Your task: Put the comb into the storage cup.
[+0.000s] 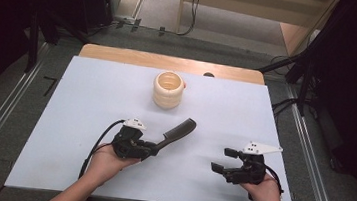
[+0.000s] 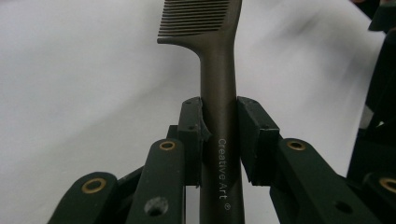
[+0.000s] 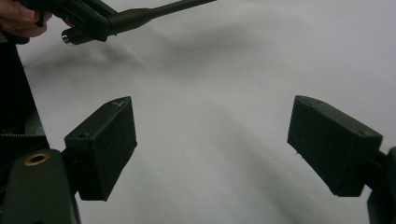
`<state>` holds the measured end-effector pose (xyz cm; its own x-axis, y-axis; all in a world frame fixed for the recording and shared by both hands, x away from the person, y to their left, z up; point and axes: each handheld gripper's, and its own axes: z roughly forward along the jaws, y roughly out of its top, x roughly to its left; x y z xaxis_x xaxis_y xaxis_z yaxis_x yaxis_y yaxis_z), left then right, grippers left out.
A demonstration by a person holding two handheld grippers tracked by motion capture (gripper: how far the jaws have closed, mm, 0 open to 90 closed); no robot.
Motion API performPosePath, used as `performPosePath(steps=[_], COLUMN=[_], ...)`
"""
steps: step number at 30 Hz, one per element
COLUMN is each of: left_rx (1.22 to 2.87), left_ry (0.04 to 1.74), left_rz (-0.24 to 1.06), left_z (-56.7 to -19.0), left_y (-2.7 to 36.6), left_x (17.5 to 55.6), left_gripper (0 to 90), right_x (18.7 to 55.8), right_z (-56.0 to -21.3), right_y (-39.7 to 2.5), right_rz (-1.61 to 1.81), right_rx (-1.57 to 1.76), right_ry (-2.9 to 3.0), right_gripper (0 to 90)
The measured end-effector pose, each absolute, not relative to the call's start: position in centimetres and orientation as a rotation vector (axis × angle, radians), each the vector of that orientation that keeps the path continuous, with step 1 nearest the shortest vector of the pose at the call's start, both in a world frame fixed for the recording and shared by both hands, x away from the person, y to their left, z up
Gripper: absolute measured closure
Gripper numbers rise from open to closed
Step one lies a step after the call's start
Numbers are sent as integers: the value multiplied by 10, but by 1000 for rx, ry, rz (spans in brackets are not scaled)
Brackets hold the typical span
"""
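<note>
Comb (image 1: 179, 132) is held by the left gripper (image 1: 153, 149), clamped at the handle. Long axis runs diagonally in the high view: handle end low-left in the jaws, toothed end up-right, pointing away from the person and roughly toward the cup (image 1: 168, 90). Comb tip stops short of the cup; the two are apart.

In the left gripper view the comb (image 2: 218, 93) is seen running straight out along the jaw line, handle pinched between both pads (image 2: 192, 133), teeth at the far end and facing that view's left. The lettering "Creative Art" is read along the handle, between the jaws. Jaws are closed down to handle width, both pads touching it. Whether the comb is lifted off the table (image 1: 91, 101) or resting on it cannot be told from the high view; in the right gripper view a shadow is cast below the comb (image 3: 154, 13), and it appears to be clear of the surface.

Right gripper (image 1: 221, 160) is held near the table's right front, well apart from the comb. Its jaws are spread wide, nothing between the pads (image 3: 105, 144), only the white table (image 3: 210, 116) beyond them.
</note>
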<state>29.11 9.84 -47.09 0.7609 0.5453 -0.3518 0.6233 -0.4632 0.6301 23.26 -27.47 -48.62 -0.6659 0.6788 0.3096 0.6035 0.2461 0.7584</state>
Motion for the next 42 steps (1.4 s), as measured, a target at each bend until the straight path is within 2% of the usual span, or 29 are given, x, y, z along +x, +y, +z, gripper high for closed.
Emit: performPosePath(steps=[15,42], left_rx=[2087,1932], left_ry=[877,929], left_rz=[-233,-285], left_z=[-463,-461], left_y=[82,37], left_x=[304,328], left_gripper=[729,729], right_x=[233,236], right_z=[-482,-465], right_y=[-275,-271], right_rz=[1439,1426], right_rx=[1315,1423], right_ry=[2378,2303], right_gripper=[137,138])
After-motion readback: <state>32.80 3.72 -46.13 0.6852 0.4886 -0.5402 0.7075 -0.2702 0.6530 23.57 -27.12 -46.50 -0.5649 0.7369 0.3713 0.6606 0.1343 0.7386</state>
